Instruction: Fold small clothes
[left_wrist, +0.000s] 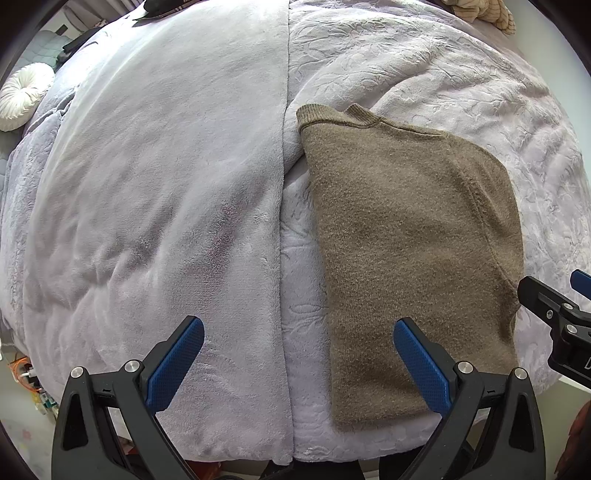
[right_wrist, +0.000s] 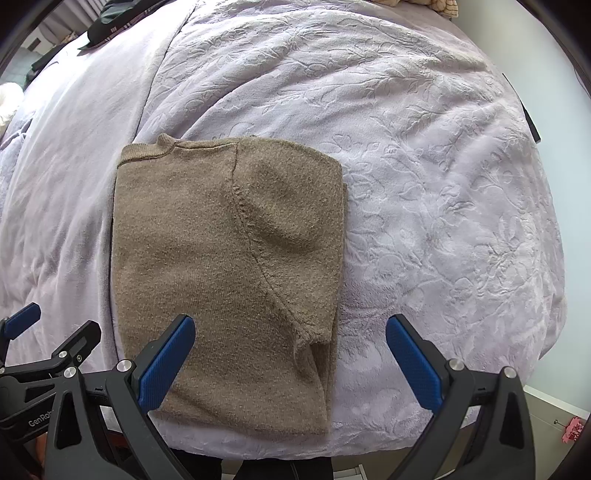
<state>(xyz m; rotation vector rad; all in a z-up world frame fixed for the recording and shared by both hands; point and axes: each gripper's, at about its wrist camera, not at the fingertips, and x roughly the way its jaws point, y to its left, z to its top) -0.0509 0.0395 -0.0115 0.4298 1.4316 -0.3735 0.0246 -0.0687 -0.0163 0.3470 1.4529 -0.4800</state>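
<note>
A small brown knit sweater (left_wrist: 406, 240) lies folded lengthwise on a lilac blanket (left_wrist: 147, 184), its neck end far from me. In the right wrist view the sweater (right_wrist: 221, 258) is at centre left, with a sleeve seam curving down it. My left gripper (left_wrist: 299, 350) is open and empty above the blanket, its right finger over the sweater's near left part. My right gripper (right_wrist: 290, 347) is open and empty, its left finger over the sweater's near end. Each gripper shows at the edge of the other's view.
The blanket (right_wrist: 424, 166) has a smooth half on the left and an embossed floral half on the right, with a seam (left_wrist: 282, 221) between. A white round cushion (left_wrist: 22, 96) lies far left. Beige clothing (left_wrist: 484, 14) is at the far edge. The bed's near edge is just below the grippers.
</note>
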